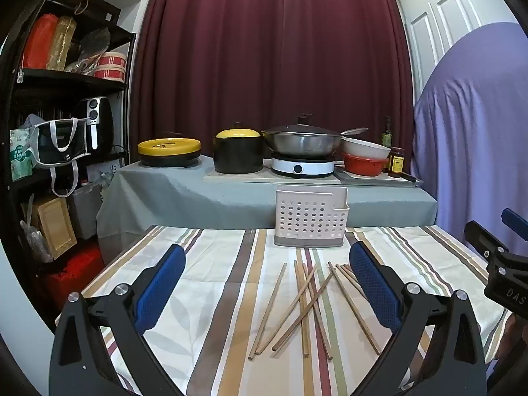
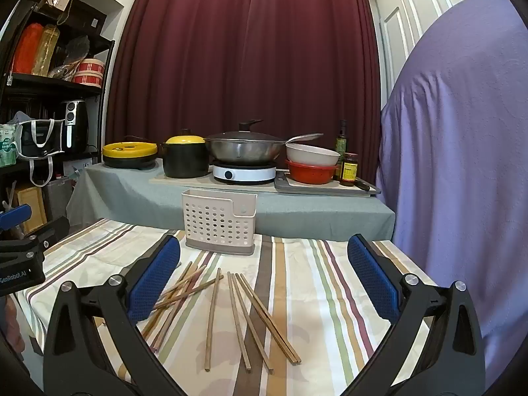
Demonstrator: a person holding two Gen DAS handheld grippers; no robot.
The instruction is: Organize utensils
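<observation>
Dark red curtains (image 1: 274, 49) are hanging behind a grey-covered counter (image 1: 198, 194), and nearer the cameras a striped tablecloth (image 1: 211, 283) is covering the table. One white perforated utensil holder (image 1: 311, 217) is standing upright at the far edge of the cloth, at twelve o'clock from the chopsticks. About eight wooden chopsticks (image 1: 302, 310) are lying loose in the middle of the cloth, some crossing one another; the exact count is hard to tell where they overlap. Their long axes are mostly running from six toward twelve o'clock, fanning slightly. The left gripper (image 1: 267, 283) is hovering above them with its jaws spread wide and holding nothing. The right gripper (image 2: 264, 280) is likewise gaping wide and empty.
</observation>
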